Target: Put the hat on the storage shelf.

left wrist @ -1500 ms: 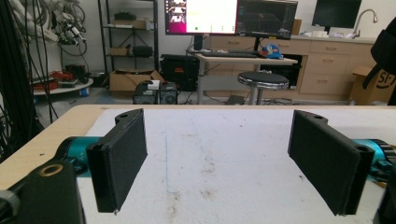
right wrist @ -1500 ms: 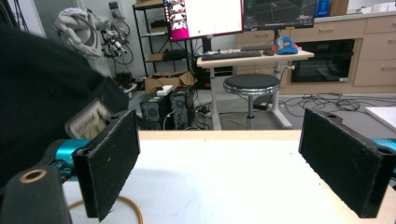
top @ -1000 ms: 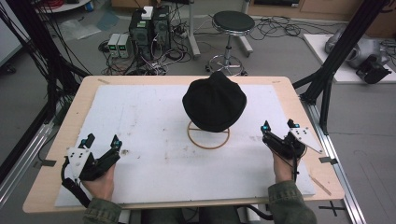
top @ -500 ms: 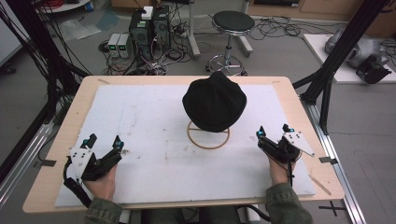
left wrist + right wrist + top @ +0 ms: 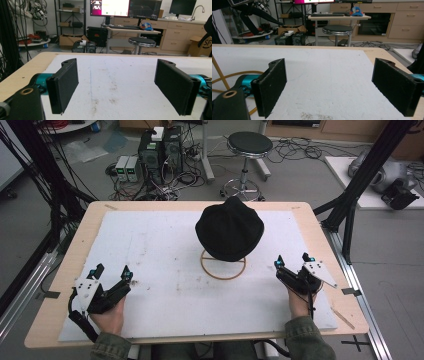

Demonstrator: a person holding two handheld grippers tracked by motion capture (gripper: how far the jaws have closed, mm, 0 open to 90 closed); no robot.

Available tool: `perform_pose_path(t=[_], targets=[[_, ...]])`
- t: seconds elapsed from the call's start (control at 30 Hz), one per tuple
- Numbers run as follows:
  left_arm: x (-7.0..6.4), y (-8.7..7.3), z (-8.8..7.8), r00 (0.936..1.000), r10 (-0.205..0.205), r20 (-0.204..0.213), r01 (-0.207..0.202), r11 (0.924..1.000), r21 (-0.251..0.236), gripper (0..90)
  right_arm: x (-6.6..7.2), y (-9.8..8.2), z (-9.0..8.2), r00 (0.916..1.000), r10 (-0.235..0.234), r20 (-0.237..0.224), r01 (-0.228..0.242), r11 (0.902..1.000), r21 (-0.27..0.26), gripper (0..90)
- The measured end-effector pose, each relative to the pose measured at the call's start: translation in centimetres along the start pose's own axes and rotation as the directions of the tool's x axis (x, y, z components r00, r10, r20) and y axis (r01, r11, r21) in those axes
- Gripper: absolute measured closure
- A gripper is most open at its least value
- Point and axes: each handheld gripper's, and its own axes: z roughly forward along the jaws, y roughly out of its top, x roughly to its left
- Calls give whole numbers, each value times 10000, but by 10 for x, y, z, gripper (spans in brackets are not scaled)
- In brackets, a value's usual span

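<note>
**Black hat on wire stand flanked by two open grippers**

A black knit hat [image 5: 229, 229] is seen from the high view perched on a tan wire stand [image 5: 223, 266], near the middle of a white foam mat [image 5: 165, 245] laid over a wooden table [image 5: 80, 232]. The stand's upright is hidden under the hat; only its ring-shaped base is exposed, lying flat on the mat toward the person's side. The hat is set upright, crown up, its opening facing down and concealed from the camera. It reads as slightly wider across the table than deep, though no clear long axis can be made out.

The left gripper [image 5: 111, 274] is held low at the near left of the mat, its jaws spread wide apart and empty, pointed toward the far side of the table. In the left gripper view [image 5: 117, 82], bare stained foam is seen between the two black jaws.

The right gripper [image 5: 292, 262] is held at the near right, well apart from the stand, its jaws likewise parted with nothing between them. In the right gripper view [image 5: 332, 85], a curve of the wire stand [image 5: 222, 75] is cut off at the left edge, partly hidden behind the jaw. The person's hands are largely covered by the grippers; green sleeves [image 5: 307, 340] are cropped at the bottom edge.
</note>
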Motion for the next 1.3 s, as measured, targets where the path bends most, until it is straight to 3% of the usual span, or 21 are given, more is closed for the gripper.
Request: perform_pose_path(t=[0.37, 1.3], targets=[[-1, -1, -3, 10000, -42, 41, 42, 10000, 10, 195, 2, 0, -2, 9997, 64, -215, -63, 10000, 36, 118], [1, -1, -10, 10000, -68, 66, 68, 10000, 58, 195, -2, -2, -9, 9983, 511, -268, -510, 9987, 49, 119]])
